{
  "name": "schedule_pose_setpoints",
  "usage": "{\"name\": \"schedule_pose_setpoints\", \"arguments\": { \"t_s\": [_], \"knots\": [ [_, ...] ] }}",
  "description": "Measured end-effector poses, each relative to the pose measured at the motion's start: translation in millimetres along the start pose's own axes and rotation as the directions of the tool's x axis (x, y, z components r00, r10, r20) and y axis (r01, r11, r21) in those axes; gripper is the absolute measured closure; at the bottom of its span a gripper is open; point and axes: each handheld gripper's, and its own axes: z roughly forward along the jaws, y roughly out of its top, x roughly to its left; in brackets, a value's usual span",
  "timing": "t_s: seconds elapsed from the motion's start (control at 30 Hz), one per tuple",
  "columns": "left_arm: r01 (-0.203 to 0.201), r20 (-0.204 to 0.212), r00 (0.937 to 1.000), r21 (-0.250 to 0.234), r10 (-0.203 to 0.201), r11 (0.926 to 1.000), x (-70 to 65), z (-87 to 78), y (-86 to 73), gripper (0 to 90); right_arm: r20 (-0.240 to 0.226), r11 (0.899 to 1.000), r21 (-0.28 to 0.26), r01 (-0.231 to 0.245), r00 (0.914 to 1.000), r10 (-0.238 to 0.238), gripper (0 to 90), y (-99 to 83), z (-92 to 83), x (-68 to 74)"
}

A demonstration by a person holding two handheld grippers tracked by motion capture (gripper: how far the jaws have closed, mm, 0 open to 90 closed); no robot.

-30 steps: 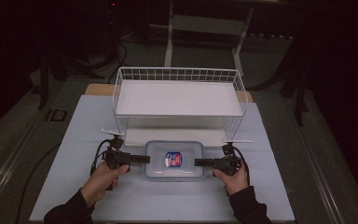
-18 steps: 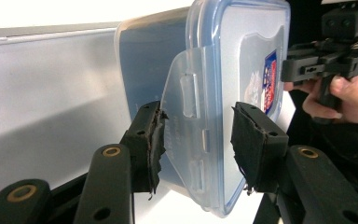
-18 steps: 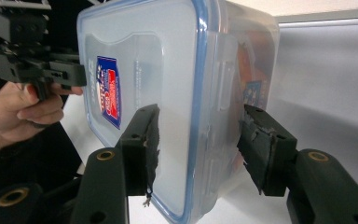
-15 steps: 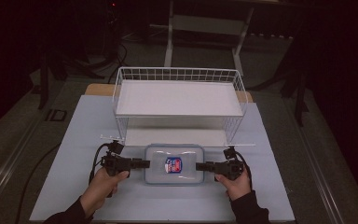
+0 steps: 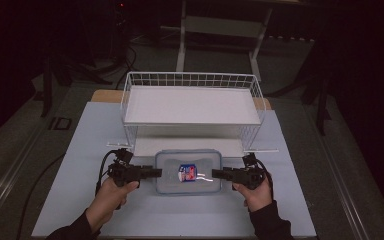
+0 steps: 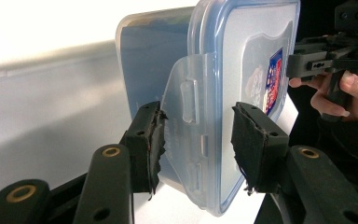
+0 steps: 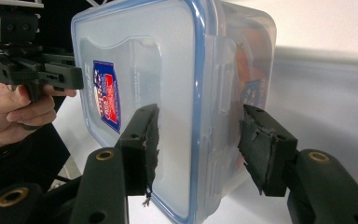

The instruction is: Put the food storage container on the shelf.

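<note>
A clear plastic container [image 5: 187, 172] with a blue-rimmed lid and a red-and-blue label is held level between both grippers, just in front of the wire rack. My left gripper [image 5: 157, 172] is shut on its left end. In the left gripper view the pads [image 6: 149, 140] clamp the container [image 6: 233, 60] over its side latch flap, at my left gripper [image 6: 198, 135]. My right gripper [image 5: 215, 174] is shut on the opposite end. In the right gripper view its pads [image 7: 142, 140] press lid and base of the container [image 7: 168, 60], at my right gripper [image 7: 198, 140].
A white wire basket rack [image 5: 190, 102] with a flat white shelf stands right behind the container, with an open space under the shelf. The pale table mat [image 5: 80, 150] spreads to both sides. Cables trail from each gripper. Dark floor and stands surround the table.
Both hands, with the container clamped between them, have risen slightly and drifted a little toward the near side. Neither grip has visibly changed.
</note>
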Motion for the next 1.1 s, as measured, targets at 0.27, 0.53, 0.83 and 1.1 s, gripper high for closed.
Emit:
{"name": "schedule_pose_setpoints", "arguments": {
  "t_s": [0.27,0.53,0.83,1.1],
  "knots": [
    [-0.020,-0.010,0.9998,-0.040,0.020,0.9990,-2.1,2.1,16.0,52.7,0.006,0.999,-0.039,0.019,0.9998,-0.019,48.4,17.0,-4.6,-2.1],
    [-0.047,-0.023,0.9987,-0.069,0.045,0.9965,0.8,8.1,34.4,52.6,0.004,0.996,-0.076,0.045,0.9990,-0.044,48.4,33.6,-5.3,-11.3],
    [-0.046,-0.035,0.9985,-0.088,0.043,0.9951,9.7,24.1,38.6,52.1,0.021,0.994,-0.088,0.065,0.9978,-0.063,48.4,43.3,-0.4,-26.9],
    [-0.085,-0.080,0.9940,-0.125,0.075,0.9885,14.6,33.1,44.8,51.6,0.030,0.991,-0.119,0.053,0.9983,-0.050,47.4,42.7,6.4,-37.1]
  ]
}}
